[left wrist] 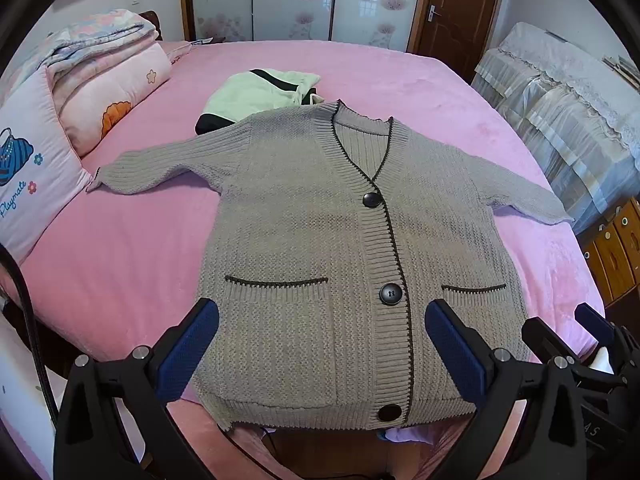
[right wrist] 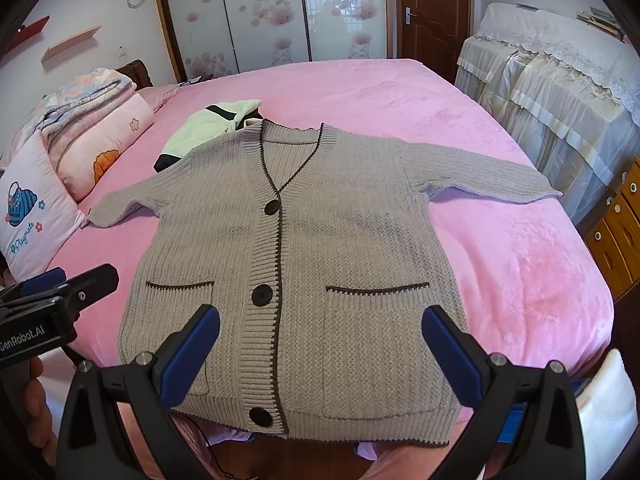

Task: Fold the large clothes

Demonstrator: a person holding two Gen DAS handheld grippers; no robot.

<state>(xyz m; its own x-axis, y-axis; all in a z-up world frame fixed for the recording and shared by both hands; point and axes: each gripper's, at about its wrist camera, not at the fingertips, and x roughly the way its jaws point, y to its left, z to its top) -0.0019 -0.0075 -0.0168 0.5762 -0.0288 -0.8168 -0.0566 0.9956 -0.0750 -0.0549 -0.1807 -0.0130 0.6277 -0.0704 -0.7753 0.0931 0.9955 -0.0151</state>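
Left tool [left wrist: 322, 344] hangs over the cardigan [left wrist: 320, 240] hem w/ fingers spread wide, gripping nothing; its blue pads [left wrist: 188, 352] frame the lower front. Right tool [right wrist: 320, 350] is likewise wide apart & empty, over the hem on the cardigan's other pocket side. Each tool shows at the edge of the other's view.

Cardigan: grey knit, dark trim, lying flat & face up on the pink bed [left wrist: 420, 80], buttoned, both sleeves spread out to the sides, hem at the near bed edge. Three dark buttons [left wrist: 391, 293] run down the front, a pocket each side.

Beyond the cardigan collar & touching it: a pale green garment [left wrist: 256, 92], bunched. Off the cardigan's left sleeve: pillow [left wrist: 28, 176] & folded quilts [left wrist: 104, 60].
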